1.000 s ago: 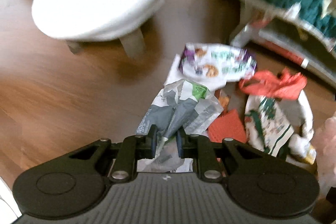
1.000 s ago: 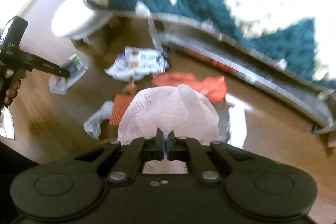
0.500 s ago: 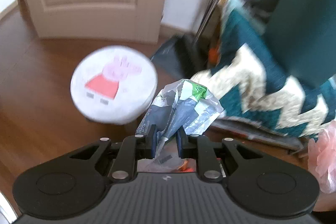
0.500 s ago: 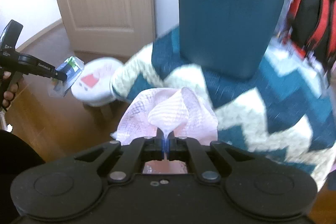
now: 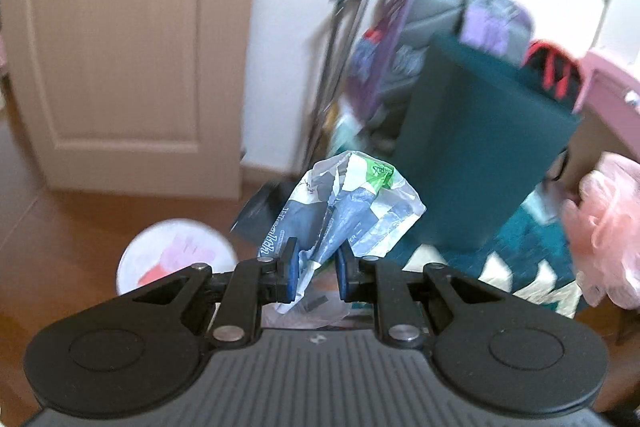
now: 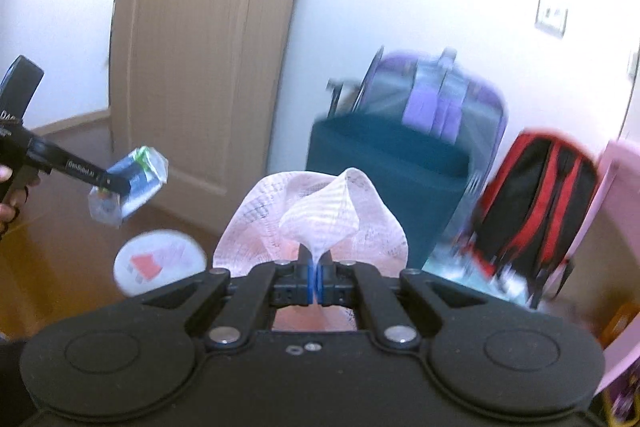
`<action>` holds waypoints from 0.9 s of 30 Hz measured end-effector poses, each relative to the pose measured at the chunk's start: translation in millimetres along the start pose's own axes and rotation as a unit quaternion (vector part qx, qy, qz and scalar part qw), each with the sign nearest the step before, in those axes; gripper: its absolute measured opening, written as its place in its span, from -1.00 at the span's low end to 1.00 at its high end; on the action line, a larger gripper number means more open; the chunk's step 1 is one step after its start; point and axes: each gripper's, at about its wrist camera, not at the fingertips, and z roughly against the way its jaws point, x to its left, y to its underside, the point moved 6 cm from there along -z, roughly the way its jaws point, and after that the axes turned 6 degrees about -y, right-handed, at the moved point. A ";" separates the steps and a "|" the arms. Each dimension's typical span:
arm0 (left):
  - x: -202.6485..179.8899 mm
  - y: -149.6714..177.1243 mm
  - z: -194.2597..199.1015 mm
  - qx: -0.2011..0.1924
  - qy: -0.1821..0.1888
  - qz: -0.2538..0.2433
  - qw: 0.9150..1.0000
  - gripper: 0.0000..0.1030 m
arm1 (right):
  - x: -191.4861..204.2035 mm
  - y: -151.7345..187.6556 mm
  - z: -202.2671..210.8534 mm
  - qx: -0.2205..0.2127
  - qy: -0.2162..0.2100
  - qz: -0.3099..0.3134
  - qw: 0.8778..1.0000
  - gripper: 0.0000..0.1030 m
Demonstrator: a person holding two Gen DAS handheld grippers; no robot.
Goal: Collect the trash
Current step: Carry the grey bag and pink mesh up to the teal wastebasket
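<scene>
The left claw (image 5: 316, 273) is pinched on a crumpled plastic wrapper (image 5: 352, 211), white and grey-blue with a green patch, which sticks up between its blue pads and hangs in the air above the floor. The right claw (image 6: 316, 281) has its jaws nearly together on a crumpled pink-white paper (image 6: 320, 223) that fans out above its pads.

From the right wrist, the left claw shows at the far left edge, gripped by a hand (image 6: 8, 195), with the wrapper at its tip in front of the door (image 6: 208, 67). Below both claws a round white stool (image 5: 176, 259) with a pink and red picture stands on the wooden floor (image 5: 60, 227). Beyond the wrapper a dark teal box (image 5: 480, 147) rises over a teal and cream zigzag blanket (image 5: 532, 259). Behind the box, against the white wall, stand a purple and grey bag (image 6: 440, 95) and a red and black backpack (image 6: 536, 203). Everything there is blurred.
</scene>
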 end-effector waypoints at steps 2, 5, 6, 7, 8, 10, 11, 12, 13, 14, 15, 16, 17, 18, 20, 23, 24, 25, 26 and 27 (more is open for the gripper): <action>-16.8 -19.6 12.6 -0.017 0.014 -0.008 1.000 -0.65 | -10.3 -20.4 7.6 -0.020 0.011 0.009 1.000 -0.96; -44.9 -51.4 29.0 -0.043 0.035 -0.021 0.998 -0.65 | -25.0 -50.2 10.1 -0.046 0.031 0.019 0.998 -0.96; -56.3 -63.4 33.7 -0.051 0.045 -0.026 0.997 -0.65 | -31.1 -59.8 8.8 -0.054 0.038 0.022 0.998 -0.96; -66.0 -73.2 36.5 -0.057 0.052 -0.030 0.997 -0.65 | -38.1 -68.6 6.1 -0.059 0.043 0.025 0.997 -0.96; -76.3 -82.1 38.9 -0.062 0.058 -0.034 0.996 -0.65 | -43.6 -76.9 4.0 -0.064 0.047 0.027 0.997 -0.96; -97.2 -104.8 41.4 -0.074 0.066 -0.042 0.994 -0.65 | -56.1 -90.8 -7.7 -0.069 0.056 0.033 0.996 -0.96; -106.8 -114.5 40.9 -0.079 0.069 -0.046 0.993 -0.65 | -62.4 -98.4 -13.9 -0.070 0.063 0.037 0.995 -0.96; -118.6 -125.6 39.5 -0.084 0.073 -0.052 0.992 -0.65 | -65.4 -104.0 -15.5 -0.070 0.066 0.037 0.995 -0.96; -128.3 -133.2 38.5 -0.088 0.076 -0.057 0.992 -0.65 | -71.3 -109.9 -22.1 -0.070 0.068 0.036 0.995 -0.96; -137.9 -140.4 35.5 -0.088 0.079 -0.062 0.991 -0.65 | -74.9 -112.7 -27.0 -0.070 0.071 0.036 0.994 -0.96; -146.0 -147.0 31.4 -0.088 0.080 -0.066 0.991 -0.65 | -77.9 -116.4 -30.8 -0.070 0.074 0.036 0.994 -0.96; -152.5 -152.2 29.6 -0.087 0.081 -0.068 0.991 -0.65 | -82.5 -119.9 -37.0 -0.069 0.076 0.035 0.994 -0.96; -160.6 -159.3 23.7 -0.086 0.080 -0.070 0.991 -0.65 | -87.8 -123.3 -44.2 -0.068 0.078 0.034 0.994 -0.96; -165.9 -163.4 19.9 -0.085 0.080 -0.071 0.991 -0.65 | -92.5 -125.8 -50.5 -0.067 0.080 0.032 0.994 -0.96; -175.8 -171.7 7.5 -0.079 0.082 -0.070 0.991 -0.64 | -103.1 -128.4 -64.3 -0.061 0.077 0.022 0.995 -0.96; -182.7 -177.7 -10.6 -0.069 0.074 -0.071 0.992 -0.64 | -116.4 -128.4 -85.7 -0.049 0.075 0.010 0.996 -0.96; -184.9 -179.5 -18.9 -0.066 0.068 -0.073 0.993 -0.64 | -119.5 -126.0 -92.1 -0.045 0.073 0.005 0.996 -0.96; -187.1 -181.1 -26.8 -0.062 0.062 -0.075 0.993 -0.64 | -122.6 -124.5 -98.7 -0.039 0.072 0.001 0.997 -0.95; -189.2 -181.9 -34.7 -0.057 0.058 -0.077 0.994 -0.64 | -125.5 -122.5 -106.6 -0.033 0.070 -0.003 0.997 -0.95; -191.6 -183.4 -43.3 -0.050 0.056 -0.077 0.994 -0.64 | -126.5 -119.5 -113.2 -0.027 0.067 -0.007 0.997 -0.95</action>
